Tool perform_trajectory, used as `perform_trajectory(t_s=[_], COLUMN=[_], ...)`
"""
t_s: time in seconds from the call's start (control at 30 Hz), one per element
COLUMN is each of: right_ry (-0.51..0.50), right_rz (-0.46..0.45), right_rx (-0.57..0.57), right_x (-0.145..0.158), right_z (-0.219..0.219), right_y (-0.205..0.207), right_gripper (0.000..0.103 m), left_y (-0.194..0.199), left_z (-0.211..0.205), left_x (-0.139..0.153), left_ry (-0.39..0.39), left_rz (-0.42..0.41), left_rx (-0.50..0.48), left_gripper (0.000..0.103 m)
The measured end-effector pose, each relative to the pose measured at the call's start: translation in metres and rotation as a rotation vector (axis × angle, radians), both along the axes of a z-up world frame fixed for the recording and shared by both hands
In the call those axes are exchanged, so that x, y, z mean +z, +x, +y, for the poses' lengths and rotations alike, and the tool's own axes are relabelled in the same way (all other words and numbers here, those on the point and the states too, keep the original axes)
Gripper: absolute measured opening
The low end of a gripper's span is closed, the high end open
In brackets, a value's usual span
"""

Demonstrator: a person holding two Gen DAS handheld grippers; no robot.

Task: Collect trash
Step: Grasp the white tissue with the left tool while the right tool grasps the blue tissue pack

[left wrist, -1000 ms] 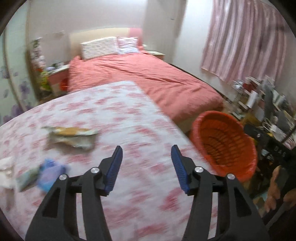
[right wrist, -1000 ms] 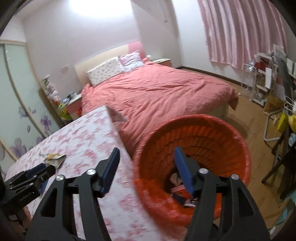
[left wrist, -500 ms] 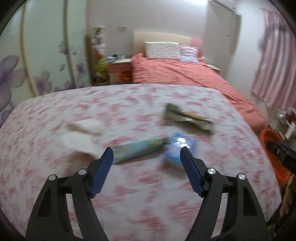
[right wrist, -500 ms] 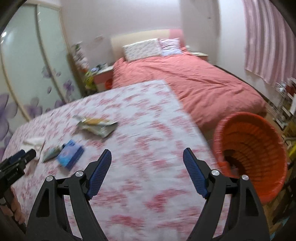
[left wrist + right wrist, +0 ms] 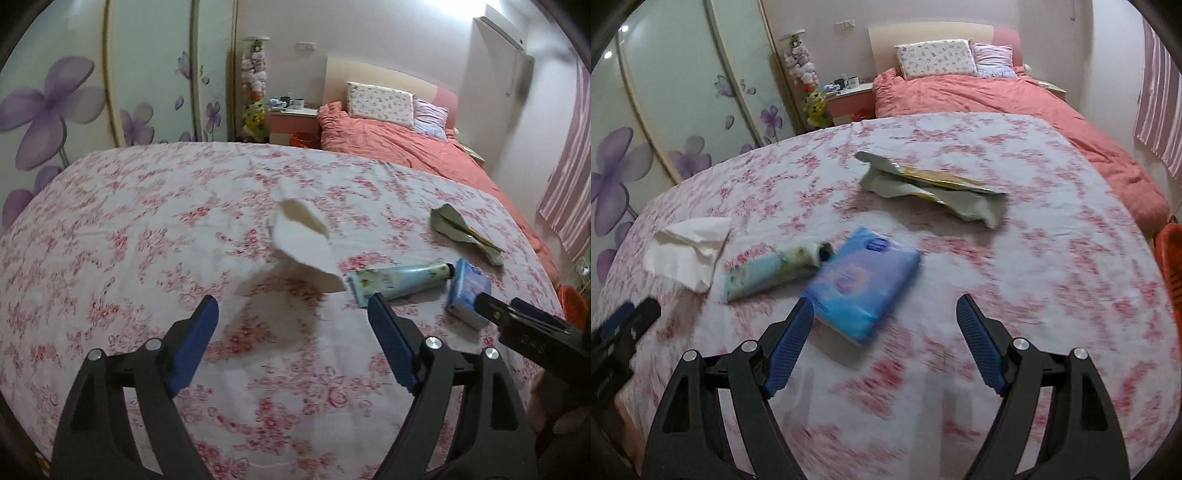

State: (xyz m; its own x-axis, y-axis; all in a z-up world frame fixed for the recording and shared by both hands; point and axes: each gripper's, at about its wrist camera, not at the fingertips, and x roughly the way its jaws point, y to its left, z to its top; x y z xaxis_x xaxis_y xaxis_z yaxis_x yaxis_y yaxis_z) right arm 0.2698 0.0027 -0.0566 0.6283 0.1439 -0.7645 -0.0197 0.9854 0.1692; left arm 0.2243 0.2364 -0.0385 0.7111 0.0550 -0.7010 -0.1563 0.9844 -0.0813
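On the floral tablecloth [image 5: 129, 221] lie a crumpled white tissue [image 5: 301, 240], a pale blue tube [image 5: 402, 282], a blue tissue pack [image 5: 467, 295] and a crumpled grey-yellow wrapper [image 5: 461, 230]. My left gripper [image 5: 291, 317] hovers just short of the tissue; its jaws are opening with nothing between them. My right gripper [image 5: 884, 321] stands open just in front of the blue pack [image 5: 864, 284], its left finger at the pack's near corner. The right wrist view also shows the tube [image 5: 768, 273], tissue [image 5: 687, 251], wrapper [image 5: 934, 188] and left gripper [image 5: 637, 314].
An orange basket [image 5: 1172, 258] stands off the table's right edge. A bed with a coral duvet [image 5: 406, 144] lies beyond the table, with a bedside table [image 5: 291, 125] and a wardrobe with purple flowers [image 5: 55, 103] to the left.
Both grippers swung left, from the orange basket to the trash on the table, and came lower and closer to it. Both pairs of jaws stand wider than before.
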Motion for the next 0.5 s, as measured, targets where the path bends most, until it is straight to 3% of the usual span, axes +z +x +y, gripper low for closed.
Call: perform_trajectory(t_s=[0.23,0.5], right_ry=[0.012,-0.069], right_rz=[0.018,-0.009], right_rx=[-0.069,-0.117], right_x=[-0.013,-0.005], right_z=[0.003,-0.038], right_y=[0.013,-0.008], right_gripper=[0.079,0.066], left_y=[0.002,0.019], left_z=[0.002,-0.008], left_x=[-0.004,-0.006], left_ry=[-0.02,-0.044], left_rz=[-0.006,-0.015], left_rx=[0.006,0.007], left_gripper=[0.082,0.082])
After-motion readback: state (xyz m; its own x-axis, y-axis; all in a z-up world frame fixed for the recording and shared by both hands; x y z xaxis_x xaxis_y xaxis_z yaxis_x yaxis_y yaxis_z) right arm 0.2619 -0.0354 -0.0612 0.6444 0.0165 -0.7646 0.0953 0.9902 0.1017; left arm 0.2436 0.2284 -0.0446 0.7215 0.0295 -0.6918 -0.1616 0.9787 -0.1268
